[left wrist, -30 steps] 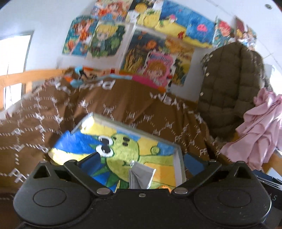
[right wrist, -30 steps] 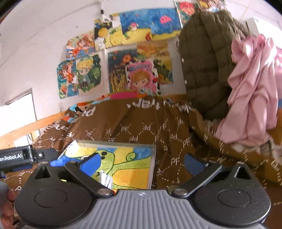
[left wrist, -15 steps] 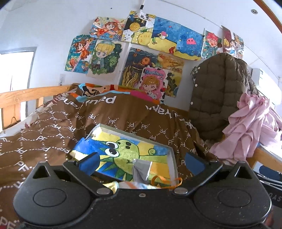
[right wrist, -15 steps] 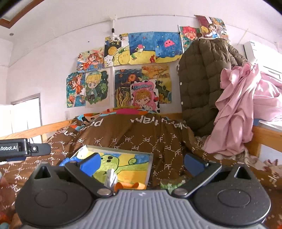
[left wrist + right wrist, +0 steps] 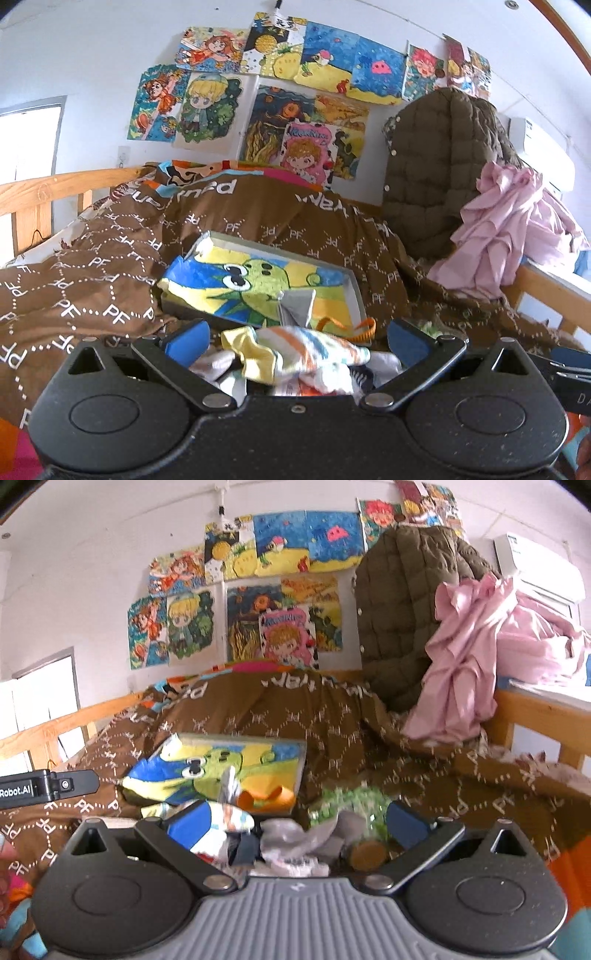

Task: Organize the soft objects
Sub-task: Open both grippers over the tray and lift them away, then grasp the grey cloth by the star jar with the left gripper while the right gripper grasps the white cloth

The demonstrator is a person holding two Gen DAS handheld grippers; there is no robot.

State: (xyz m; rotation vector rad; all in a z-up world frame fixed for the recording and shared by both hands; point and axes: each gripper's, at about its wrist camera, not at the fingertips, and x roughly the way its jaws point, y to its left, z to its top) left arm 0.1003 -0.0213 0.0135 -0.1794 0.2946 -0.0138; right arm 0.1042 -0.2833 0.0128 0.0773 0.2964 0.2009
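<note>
While both jaws stand spread, the left gripper and right gripper hover over a sock pile. Selection appears underway. Next, one must close on a single sock.

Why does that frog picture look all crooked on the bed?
The painted frog canvas lies tilted on the rumpled brown blanket, its near-left corner bent up. Small socks sit jumbled in a heap in front of it.

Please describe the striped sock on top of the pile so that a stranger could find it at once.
On the brown quilt lies a box with a green cartoon picture. In front of it is a heap of small clothes; the striped sock tops it, alone in having orange and blue stripes and a yellow end.
</note>
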